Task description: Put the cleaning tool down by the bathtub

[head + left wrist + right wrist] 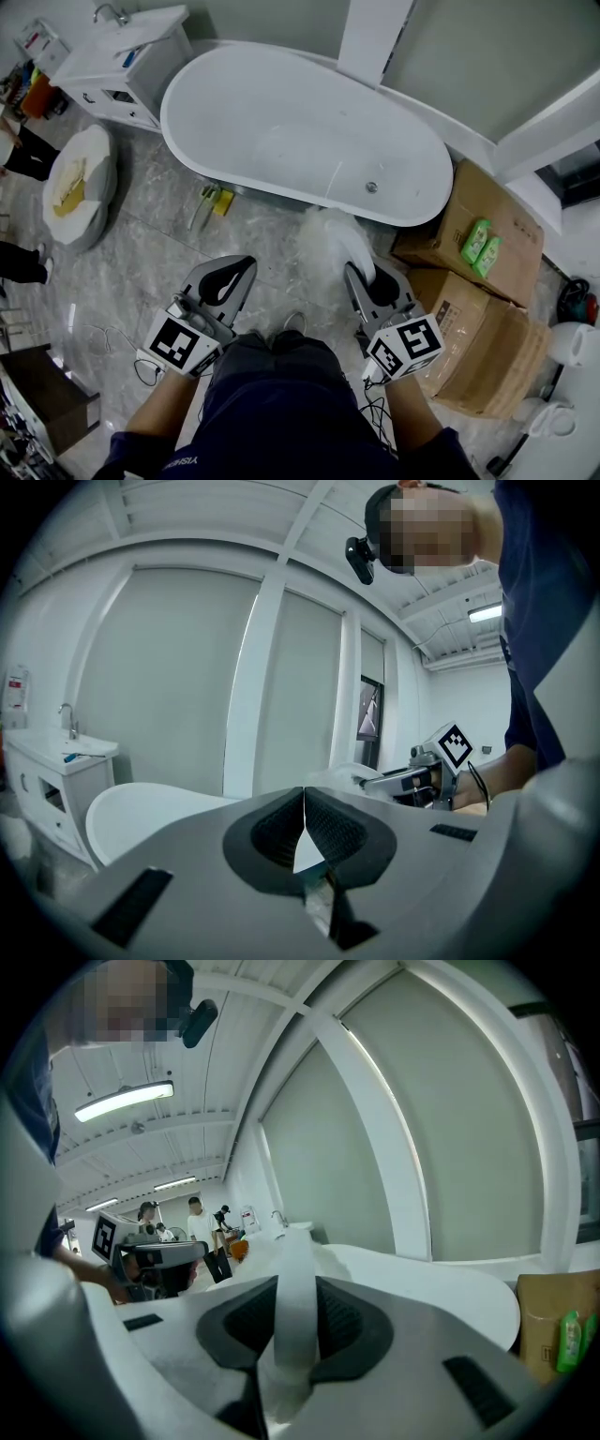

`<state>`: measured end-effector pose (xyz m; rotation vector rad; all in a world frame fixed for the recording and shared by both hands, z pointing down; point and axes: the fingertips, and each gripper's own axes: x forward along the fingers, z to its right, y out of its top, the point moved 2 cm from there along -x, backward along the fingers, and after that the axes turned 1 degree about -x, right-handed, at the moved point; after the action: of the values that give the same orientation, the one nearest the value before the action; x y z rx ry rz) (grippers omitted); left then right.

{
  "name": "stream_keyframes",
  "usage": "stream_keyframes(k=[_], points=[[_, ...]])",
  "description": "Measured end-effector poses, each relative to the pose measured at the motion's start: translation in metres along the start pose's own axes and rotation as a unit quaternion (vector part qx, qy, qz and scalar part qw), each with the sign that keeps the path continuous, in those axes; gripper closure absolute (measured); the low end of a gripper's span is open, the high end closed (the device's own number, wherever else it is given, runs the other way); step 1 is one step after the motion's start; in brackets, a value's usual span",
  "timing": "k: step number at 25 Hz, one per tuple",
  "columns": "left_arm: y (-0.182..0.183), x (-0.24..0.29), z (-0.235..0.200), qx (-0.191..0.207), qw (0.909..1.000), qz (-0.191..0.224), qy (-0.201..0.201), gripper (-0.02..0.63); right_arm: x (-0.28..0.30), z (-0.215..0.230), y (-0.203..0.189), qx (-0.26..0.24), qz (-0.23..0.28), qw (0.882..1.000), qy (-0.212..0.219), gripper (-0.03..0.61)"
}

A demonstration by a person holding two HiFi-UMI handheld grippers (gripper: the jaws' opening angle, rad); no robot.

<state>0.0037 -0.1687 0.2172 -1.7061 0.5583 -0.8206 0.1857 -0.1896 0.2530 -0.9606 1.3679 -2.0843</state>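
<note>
In front of the bathtub (281,131), above the marble floor (131,272), the right hand-held gripper (361,274) is clamped on the cleaning tool (336,239). The tool's fluffy white head projects forward toward the near wall of the tub. In the right gripper view, the flat white handle (292,1307) runs up between the two pads, which press on it from both sides. The left hand-held gripper (242,267) is pressed together with nothing between its pads.

Handling, as judged: the tool looks light, with a soft, compressible head and a thin, smooth handle that may flex or slip. Take hold on the handle, not the head. Lower the tool until the head rests on the floor beside the tub, clear of the cardboard boxes (469,234), before releasing it.
</note>
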Motion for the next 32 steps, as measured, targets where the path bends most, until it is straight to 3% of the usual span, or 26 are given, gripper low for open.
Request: stream_keyframes(k=[12,23,32], points=[[-0.019,0.006,-0.049,-0.013,0.9996,-0.021,-0.011,0.583,0.047,0.002,-0.006,-0.001,-0.024,1.000,-0.018,0.485],[-0.050,0.007,-0.130,-0.012,0.9970,-0.049,-0.060,0.583,0.122,-0.020,-0.026,-0.001,-0.043,0.997,-0.068,0.485],[-0.114,0.011,-0.193,-0.017,0.9945,-0.078,-0.068,0.583,0.182,-0.037,-0.075,0.003,-0.063,0.995,-0.077,0.485]])
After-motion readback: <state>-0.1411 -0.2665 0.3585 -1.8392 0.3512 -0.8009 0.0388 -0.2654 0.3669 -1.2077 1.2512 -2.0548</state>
